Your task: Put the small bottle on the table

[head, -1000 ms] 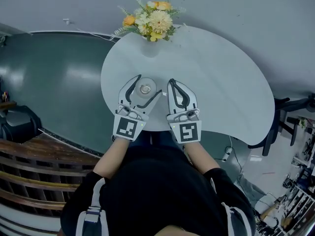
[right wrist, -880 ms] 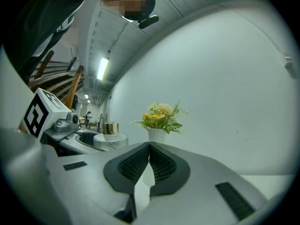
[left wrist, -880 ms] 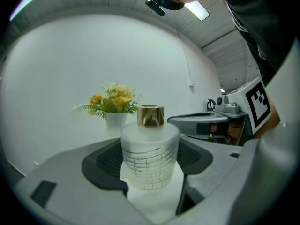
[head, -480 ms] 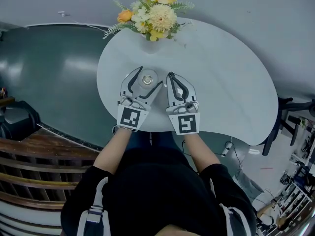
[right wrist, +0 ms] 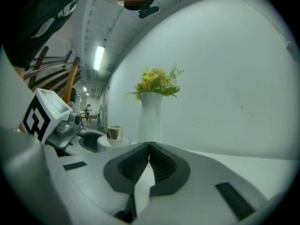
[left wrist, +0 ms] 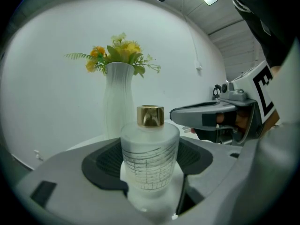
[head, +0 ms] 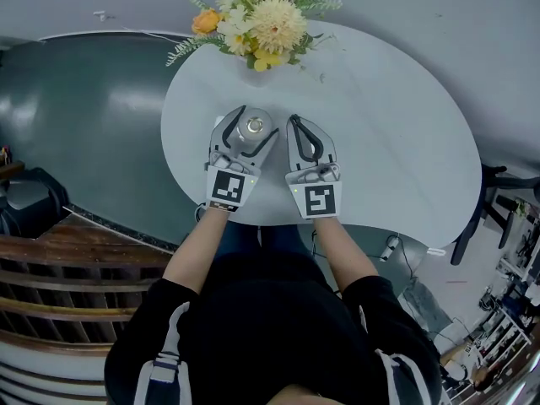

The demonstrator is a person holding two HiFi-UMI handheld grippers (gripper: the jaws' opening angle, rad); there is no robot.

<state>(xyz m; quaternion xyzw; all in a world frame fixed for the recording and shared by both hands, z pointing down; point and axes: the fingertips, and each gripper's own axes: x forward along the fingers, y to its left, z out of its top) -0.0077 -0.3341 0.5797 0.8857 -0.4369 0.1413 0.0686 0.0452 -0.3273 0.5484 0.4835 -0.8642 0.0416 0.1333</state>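
Head view steeply down, claw views sharing vase [left wrist: 117,95]

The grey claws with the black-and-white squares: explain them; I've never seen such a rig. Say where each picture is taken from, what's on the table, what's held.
A person holds a two-jaw gripper in each hand; the marker cubes are part of them. One picture comes from a camera on the person's head; the other two from cameras riding on the grippers, looking along their jaws. The left gripper is shut on a small frosted bottle with a gold cap; whether its base touches the table is hidden. The right gripper is shut and empty. A vase of flowers stands at the table's far edge.
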